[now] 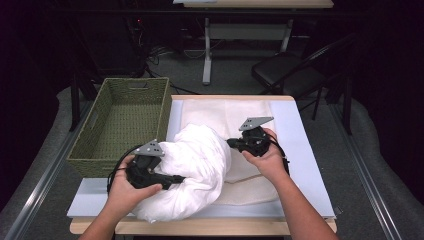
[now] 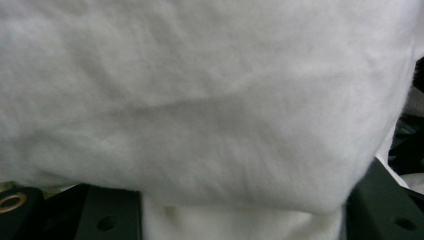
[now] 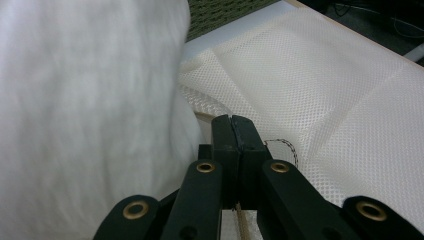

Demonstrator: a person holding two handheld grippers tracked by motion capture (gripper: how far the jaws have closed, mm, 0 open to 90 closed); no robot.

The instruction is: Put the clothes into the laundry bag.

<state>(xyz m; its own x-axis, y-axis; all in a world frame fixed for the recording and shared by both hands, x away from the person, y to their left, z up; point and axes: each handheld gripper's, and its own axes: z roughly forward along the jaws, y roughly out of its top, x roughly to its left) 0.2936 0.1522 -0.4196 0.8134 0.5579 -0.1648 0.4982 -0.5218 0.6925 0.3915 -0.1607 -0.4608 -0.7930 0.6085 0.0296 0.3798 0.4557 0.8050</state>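
Note:
A bulky white fluffy bundle (image 1: 195, 165) lies at the table's front middle, on top of a cream mesh cover (image 1: 240, 115) spread flat. My left gripper (image 1: 175, 178) presses into the bundle's left side. In the left gripper view its jaws stand wide apart, with the white bundle (image 2: 200, 100) bulging between them and hiding the tips of the left gripper (image 2: 240, 220). My right gripper (image 1: 231, 142) sits at the bundle's right side. In the right gripper view the right gripper (image 3: 232, 122) is shut, a thin strip of the mesh cover (image 3: 325, 100) pinched in it, beside the bundle (image 3: 75, 125).
A green woven basket (image 1: 125, 120) stands empty at the table's left, its wall also behind the bundle (image 3: 220, 10). A pale mat (image 1: 300, 150) covers the tabletop under the mesh cover. A black folding chair (image 1: 290, 70) and a desk frame stand beyond the far edge.

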